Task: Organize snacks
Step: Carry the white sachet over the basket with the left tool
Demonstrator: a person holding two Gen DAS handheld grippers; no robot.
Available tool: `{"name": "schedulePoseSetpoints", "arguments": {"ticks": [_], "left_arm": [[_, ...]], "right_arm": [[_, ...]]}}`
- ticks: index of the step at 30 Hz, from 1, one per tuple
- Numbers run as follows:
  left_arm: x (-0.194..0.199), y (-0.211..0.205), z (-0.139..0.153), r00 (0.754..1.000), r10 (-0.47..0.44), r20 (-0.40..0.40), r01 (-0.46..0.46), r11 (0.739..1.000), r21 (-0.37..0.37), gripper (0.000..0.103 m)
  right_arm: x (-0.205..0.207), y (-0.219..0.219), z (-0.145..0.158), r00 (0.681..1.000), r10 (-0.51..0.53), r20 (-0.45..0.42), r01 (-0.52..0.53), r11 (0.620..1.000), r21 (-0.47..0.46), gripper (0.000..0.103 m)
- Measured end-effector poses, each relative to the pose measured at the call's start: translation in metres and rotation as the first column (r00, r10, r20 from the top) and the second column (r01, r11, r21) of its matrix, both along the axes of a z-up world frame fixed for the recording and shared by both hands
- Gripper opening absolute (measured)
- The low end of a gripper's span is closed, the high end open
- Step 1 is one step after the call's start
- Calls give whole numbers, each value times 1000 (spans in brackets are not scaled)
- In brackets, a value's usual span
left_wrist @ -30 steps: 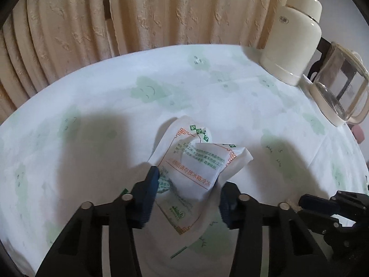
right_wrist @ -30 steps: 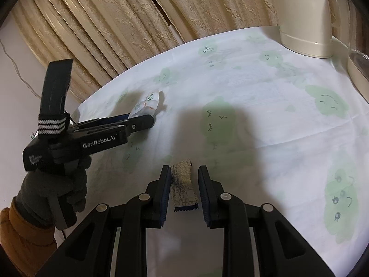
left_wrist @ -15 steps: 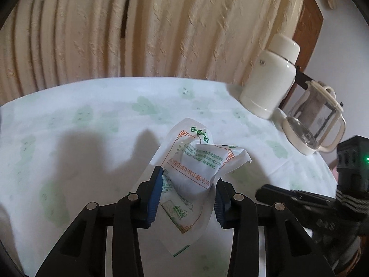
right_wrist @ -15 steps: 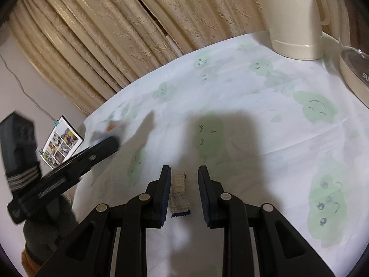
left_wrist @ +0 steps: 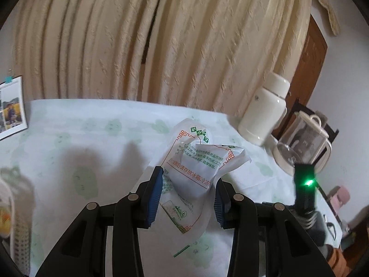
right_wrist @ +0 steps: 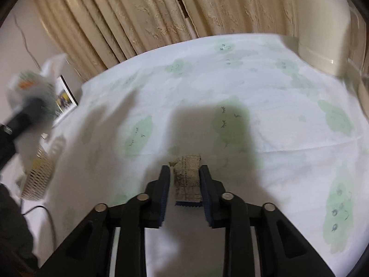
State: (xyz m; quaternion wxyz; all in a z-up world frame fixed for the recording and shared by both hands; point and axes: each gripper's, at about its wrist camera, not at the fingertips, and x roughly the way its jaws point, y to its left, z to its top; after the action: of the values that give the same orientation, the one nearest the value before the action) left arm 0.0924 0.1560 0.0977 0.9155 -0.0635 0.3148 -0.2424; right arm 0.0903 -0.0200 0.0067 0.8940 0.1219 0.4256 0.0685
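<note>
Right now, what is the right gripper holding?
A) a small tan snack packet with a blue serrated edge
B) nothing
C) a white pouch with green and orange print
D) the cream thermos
A: the right gripper is shut on the small tan snack packet, while the white pouch sits in the left gripper.

— What print is legible?
— Orange Chinese characters, "请存放冰箱冷冻", on the white snack bag (left_wrist: pixel 196 173); smaller green lines above them are too small to read.
— Elsewhere?
— The tan wrapper (right_wrist: pixel 188 177) bears only illegible marks.
</note>
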Motion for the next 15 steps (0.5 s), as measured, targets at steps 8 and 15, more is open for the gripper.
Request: {"name": "schedulePoseSetpoints", "arguments": {"ticks": [8, 15], "left_arm": [[-25, 38, 17, 991, 123, 60, -123, 992, -18, 41], [-43, 82, 28, 956, 268, 120, -267, 963, -26, 41]], "right_arm": [[-4, -10, 0, 999, -40, 9, 39, 998, 43, 18], [-4, -14, 1, 999, -41, 10, 40, 992, 122, 18]]}}
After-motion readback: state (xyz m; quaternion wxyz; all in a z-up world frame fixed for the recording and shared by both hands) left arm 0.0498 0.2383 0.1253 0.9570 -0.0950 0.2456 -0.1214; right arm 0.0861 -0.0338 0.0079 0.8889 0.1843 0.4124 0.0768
